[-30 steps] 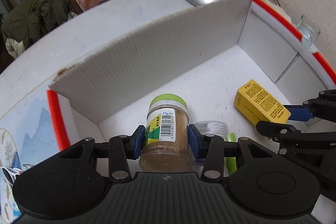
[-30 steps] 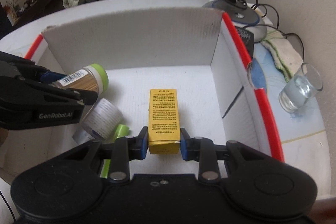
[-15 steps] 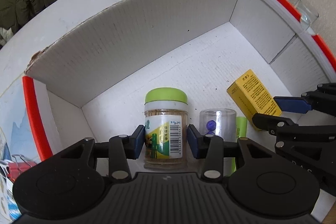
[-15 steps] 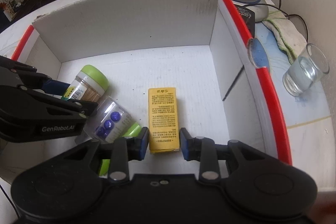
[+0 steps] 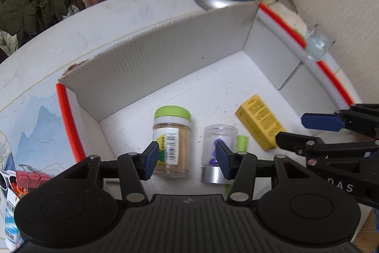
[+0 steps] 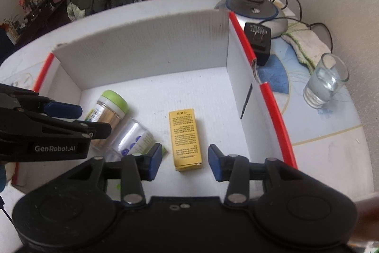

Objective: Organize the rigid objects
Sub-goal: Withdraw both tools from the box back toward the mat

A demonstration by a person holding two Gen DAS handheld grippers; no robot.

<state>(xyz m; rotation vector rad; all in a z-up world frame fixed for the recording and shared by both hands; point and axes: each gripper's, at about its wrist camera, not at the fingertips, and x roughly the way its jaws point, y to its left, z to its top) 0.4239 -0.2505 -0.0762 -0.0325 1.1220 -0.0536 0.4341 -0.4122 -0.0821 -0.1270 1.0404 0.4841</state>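
Note:
A white cardboard box (image 5: 165,58) with red edges holds the objects. On its floor lie a green-lidded toothpick jar (image 5: 172,141), a clear jar (image 5: 219,153) with blue pieces inside and a yellow carton (image 5: 259,121). My left gripper (image 5: 187,159) hovers above the toothpick jar (image 6: 109,108). Its jaws are opening and the pads do not press on the jar. My right gripper (image 6: 185,164) is over the near end of the yellow carton (image 6: 186,139). Its jaws are opening too, with a gap on each side of the carton. A green item (image 5: 242,144) lies partly hidden behind the clear jar (image 6: 135,136).
A glass of water (image 6: 324,84) stands on the table just outside the box's right wall. A lamp base (image 6: 251,8) with cables, a black adapter (image 6: 258,39) and a cloth (image 6: 305,44) sit behind it. A red binder clip (image 5: 30,178) lies left of the box.
Both grippers have let go: the left released the toothpick jar, the right released the yellow carton. Both objects now rest on the box floor, and both grippers have lifted.

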